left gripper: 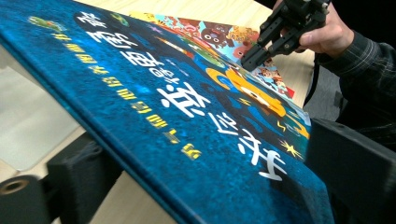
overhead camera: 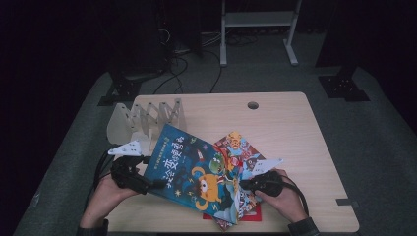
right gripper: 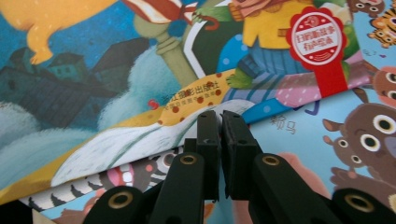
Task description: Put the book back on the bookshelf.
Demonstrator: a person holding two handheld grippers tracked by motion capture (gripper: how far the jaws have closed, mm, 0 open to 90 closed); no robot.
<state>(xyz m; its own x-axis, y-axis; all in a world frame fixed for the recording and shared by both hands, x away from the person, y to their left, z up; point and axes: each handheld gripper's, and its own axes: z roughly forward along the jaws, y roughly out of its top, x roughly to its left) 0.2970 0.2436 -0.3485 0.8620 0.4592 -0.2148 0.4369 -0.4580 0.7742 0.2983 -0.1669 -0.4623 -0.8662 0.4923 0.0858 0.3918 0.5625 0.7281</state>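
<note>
- High view: a blue picture book [overhead camera: 194,172] lies tilted across the near half of the wooden table [overhead camera: 290,128], its left edge lifted off the surface, its right side resting on a stack of colourful books [overhead camera: 238,152]. The left gripper [overhead camera: 152,184] sits at the book's near left edge, held from below by the person's left hand [overhead camera: 105,194]; the right gripper [overhead camera: 246,186] rests on the stack at the blue cover's right edge, probably to pin the lower books while the top one is raised. A pale folding rack [overhead camera: 142,120] stands behind, likely where the books are to go
- Left gripper view: the blue picture book [left gripper: 187,107] runs slantwise between the two black jaws, one under its edge and one over the cover. They stand wide apart, and whether the pads press on the book I cannot tell. The right gripper [left gripper: 250,58] points down onto the stack beyond
- Right gripper view: the right gripper [right gripper: 219,128] has its jaws closed together, nothing between them, tips just at the overlapping covers [right gripper: 280,126], so it steadies by pressing, not gripping
</note>
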